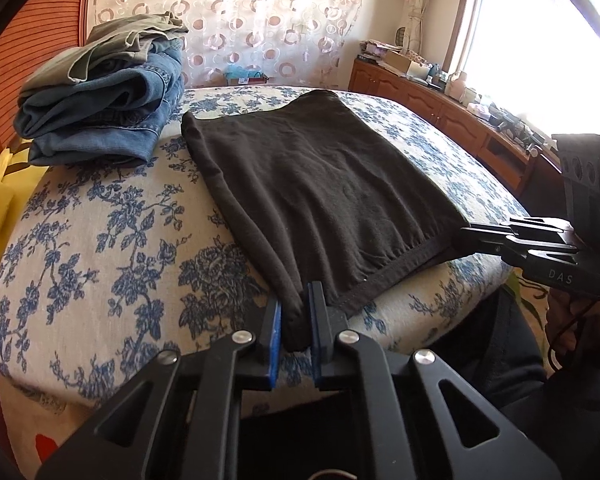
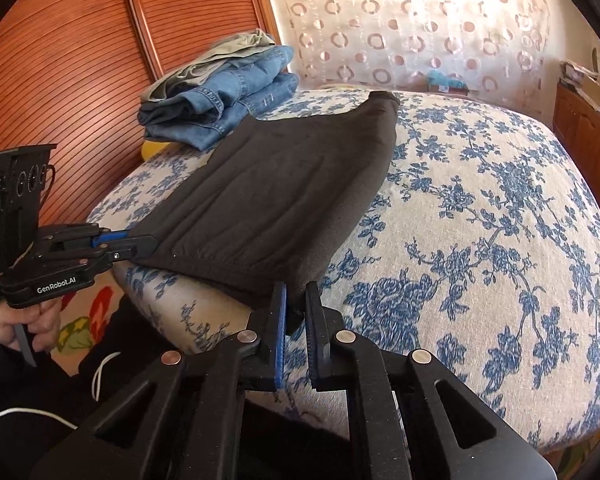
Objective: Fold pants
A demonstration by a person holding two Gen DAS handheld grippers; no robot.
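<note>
The black pants (image 1: 320, 184) lie folded on the floral bed (image 1: 100, 240), their near corners pinched at six o'clock by the left gripper (image 1: 296, 316) and right gripper (image 2: 296, 308), jaws nearly closed on cloth

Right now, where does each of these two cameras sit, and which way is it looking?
Left wrist: rides the left tool, looking along its fingers over the black pants to the curtain; the right tool shows.
Right wrist: rides the right tool, facing the same way; the left tool and a hand show.
Shared: pants, floral bed, jeans pile.
</note>
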